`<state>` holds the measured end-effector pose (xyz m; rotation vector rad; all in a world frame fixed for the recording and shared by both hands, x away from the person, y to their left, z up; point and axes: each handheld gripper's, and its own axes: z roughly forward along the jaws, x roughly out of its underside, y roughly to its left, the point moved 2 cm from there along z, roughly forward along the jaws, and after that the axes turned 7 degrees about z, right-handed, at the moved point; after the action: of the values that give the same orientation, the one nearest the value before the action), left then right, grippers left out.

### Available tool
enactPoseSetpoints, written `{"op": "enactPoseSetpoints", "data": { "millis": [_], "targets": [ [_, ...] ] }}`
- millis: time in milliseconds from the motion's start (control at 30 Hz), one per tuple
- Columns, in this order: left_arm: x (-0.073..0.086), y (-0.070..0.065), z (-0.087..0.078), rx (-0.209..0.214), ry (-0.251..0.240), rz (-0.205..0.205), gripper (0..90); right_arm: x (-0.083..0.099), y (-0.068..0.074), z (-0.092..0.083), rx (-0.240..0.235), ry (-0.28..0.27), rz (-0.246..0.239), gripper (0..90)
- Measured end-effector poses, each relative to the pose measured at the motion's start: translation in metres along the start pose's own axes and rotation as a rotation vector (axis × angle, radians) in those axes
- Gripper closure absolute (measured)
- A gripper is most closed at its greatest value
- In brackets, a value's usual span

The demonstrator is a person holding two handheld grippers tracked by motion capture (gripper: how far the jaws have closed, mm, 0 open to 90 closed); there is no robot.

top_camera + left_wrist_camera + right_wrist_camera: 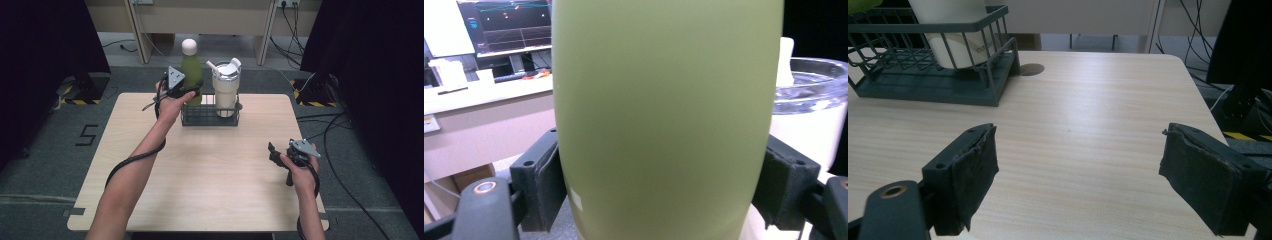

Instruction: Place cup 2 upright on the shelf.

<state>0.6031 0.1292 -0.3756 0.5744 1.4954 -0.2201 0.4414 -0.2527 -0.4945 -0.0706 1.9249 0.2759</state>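
Note:
A tall green bottle [191,75] with a white cap stands in the left end of a dark wire basket [210,116] at the table's far middle. My left gripper [192,92] is shut on the bottle's body; in the left gripper view both pads [546,182] press against the green bottle [664,120]. A white tumbler [225,90] with a lid and straw stands beside it in the basket. My right gripper [272,154] hovers open over the table's right side, and in the right gripper view nothing lies between its pads [973,175].
The light wooden table [210,175] has bare surface in front of the basket. Cables run over the floor to the right of the table. A desk with a monitor [509,25] stands beyond the bottle in the left gripper view.

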Motion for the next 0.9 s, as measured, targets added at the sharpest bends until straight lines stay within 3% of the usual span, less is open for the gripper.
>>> {"op": "enactPoseSetpoints", "data": {
  "millis": [900],
  "targets": [
    [0.027,0.000,0.017,-0.010,0.068,-0.026,20.1,-0.001,-0.004,-0.001,0.007,-0.003,0.002,14.9]
  ]
}}
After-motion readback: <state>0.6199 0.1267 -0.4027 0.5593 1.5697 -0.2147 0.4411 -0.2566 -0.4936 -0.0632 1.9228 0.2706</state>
